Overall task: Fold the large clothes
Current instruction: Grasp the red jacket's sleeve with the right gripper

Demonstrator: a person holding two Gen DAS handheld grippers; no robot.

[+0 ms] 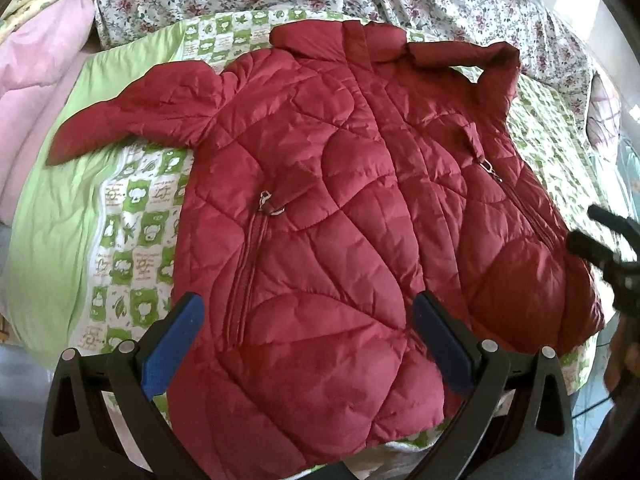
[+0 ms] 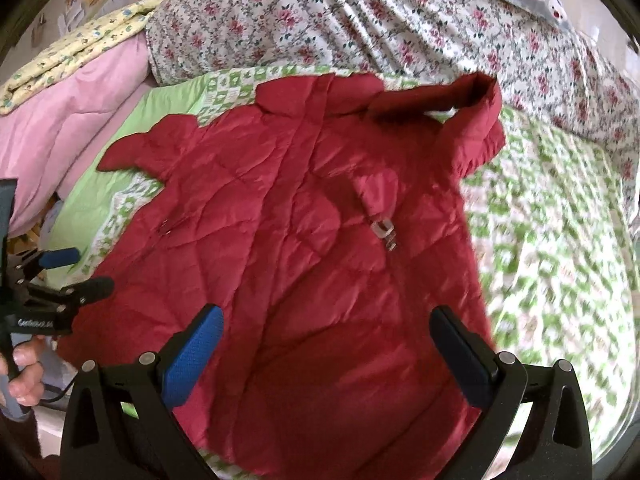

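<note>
Both the left gripper [image 1: 308, 328] and the right gripper [image 2: 328, 344] are held spread wide, empty, above the hem of the red quilted jacket [image 1: 340, 208], which is laid front-up on the green patterned quilt [image 1: 132, 200], its collar pointing away.

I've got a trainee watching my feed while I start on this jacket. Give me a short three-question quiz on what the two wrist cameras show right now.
1. True or false: the left tongs are clamped on the hem of the red jacket.
2. Which sleeve is folded in at the shoulder rather than spread out flat: the one on the image left or the one on the image right of the left wrist view?
3. Multiple choice: the jacket lies directly on A) a pink quilt, B) a green-and-white patterned blanket, C) a bare floor.

Key: 1 false, both the left tongs and the right tongs stand open above the jacket; 2 the image-right one; 3 B.
</note>
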